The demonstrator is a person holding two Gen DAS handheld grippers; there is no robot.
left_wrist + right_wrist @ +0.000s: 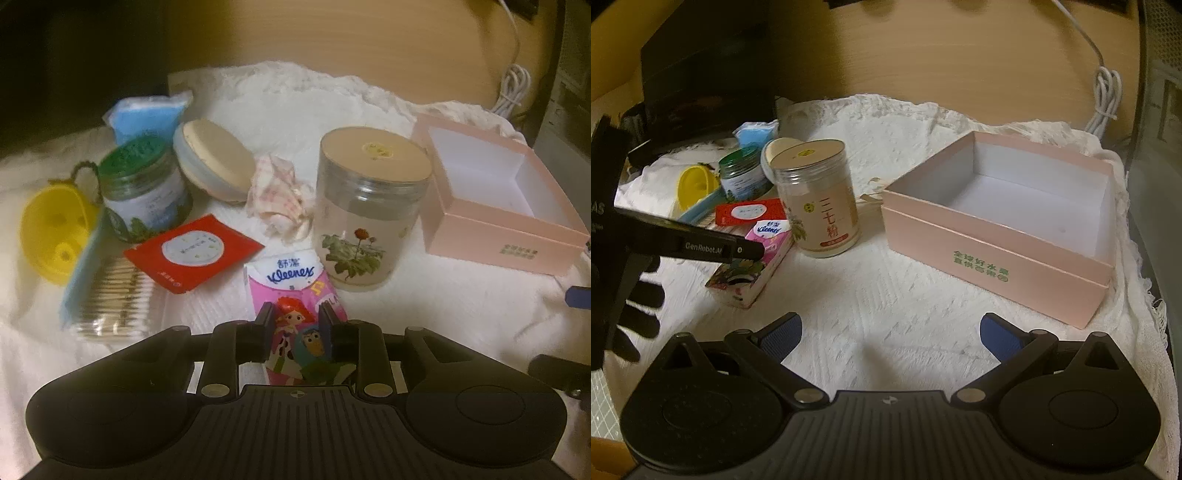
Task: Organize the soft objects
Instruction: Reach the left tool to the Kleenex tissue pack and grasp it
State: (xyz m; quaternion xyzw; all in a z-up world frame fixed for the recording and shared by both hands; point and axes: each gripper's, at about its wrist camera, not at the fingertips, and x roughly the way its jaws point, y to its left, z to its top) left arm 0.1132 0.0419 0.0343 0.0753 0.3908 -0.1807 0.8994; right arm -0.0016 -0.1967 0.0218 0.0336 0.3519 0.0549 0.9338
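Note:
A pink Kleenex tissue pack (291, 273) with cartoon figures lies on the white cloth, its near end squeezed between the pads of my left gripper (295, 314), which is shut on it. In the right wrist view that pack (753, 266) sits tilted under the left gripper (750, 253), held by a dark-gloved hand (642, 306). A crumpled pink checked cloth (280, 195) lies behind the pack. An open, empty pink box (491, 243) (990, 251) stands to the right. My right gripper (890, 332) hangs open over bare cloth, in front of the box, with nothing between its fingers.
A tall flower-printed jar (369, 206) (816, 206) stands between pack and box. To the left are a green-lidded jar (144, 184), a round beige-lidded tub (214, 158), a blue packet (147, 118), a yellow cup (55, 229), a red sachet (192, 251) and a cotton-swab box (110, 295). A white cable (1104, 96) hangs at the back right.

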